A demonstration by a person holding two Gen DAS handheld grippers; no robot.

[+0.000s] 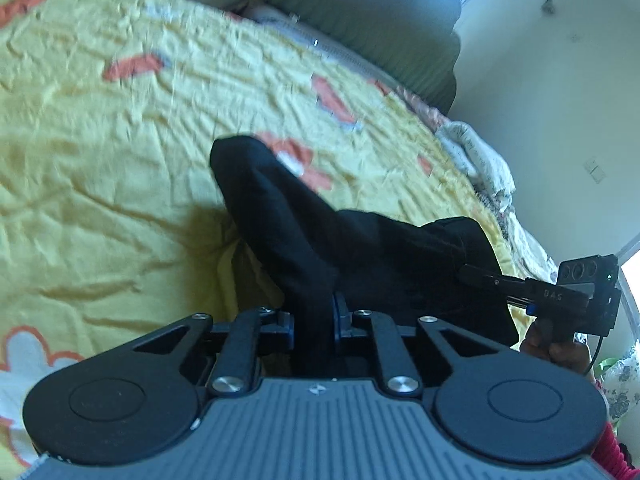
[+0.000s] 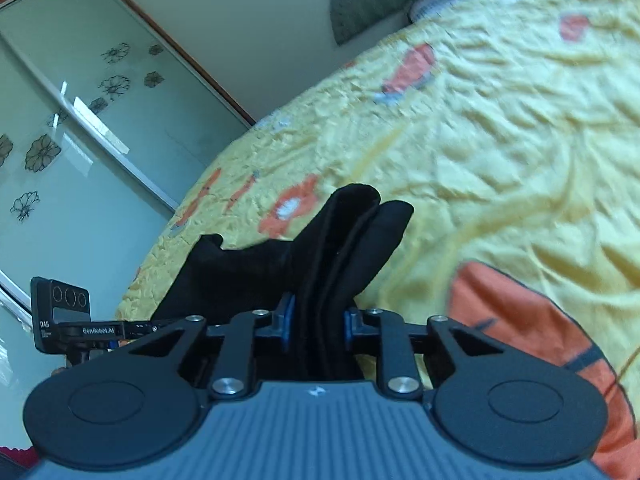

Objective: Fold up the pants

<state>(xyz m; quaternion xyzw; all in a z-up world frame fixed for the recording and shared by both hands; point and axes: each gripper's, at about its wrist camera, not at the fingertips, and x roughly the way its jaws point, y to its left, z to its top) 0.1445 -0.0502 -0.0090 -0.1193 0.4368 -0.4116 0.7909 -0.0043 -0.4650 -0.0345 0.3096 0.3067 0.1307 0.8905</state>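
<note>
The black pants [image 1: 320,232] hang lifted above a yellow bedspread, held by both grippers. My left gripper [image 1: 314,316] is shut on one bunched part of the cloth, which runs up and away from its jaws. My right gripper [image 2: 318,320] is shut on a thick, layered fold of the pants [image 2: 344,240]. In the left wrist view the right gripper [image 1: 480,276] shows at the right, gripping the far side of the cloth. In the right wrist view the left gripper [image 2: 136,326] shows at the lower left, against the cloth. The pants' lower parts are hidden.
The bed [image 1: 120,160] has a wrinkled yellow cover with orange flower prints. A grey-green pillow or headboard [image 1: 380,20] lies at its far end. A white wall [image 1: 560,100] is at the right. Glass sliding doors with flower decals [image 2: 80,140] stand beside the bed.
</note>
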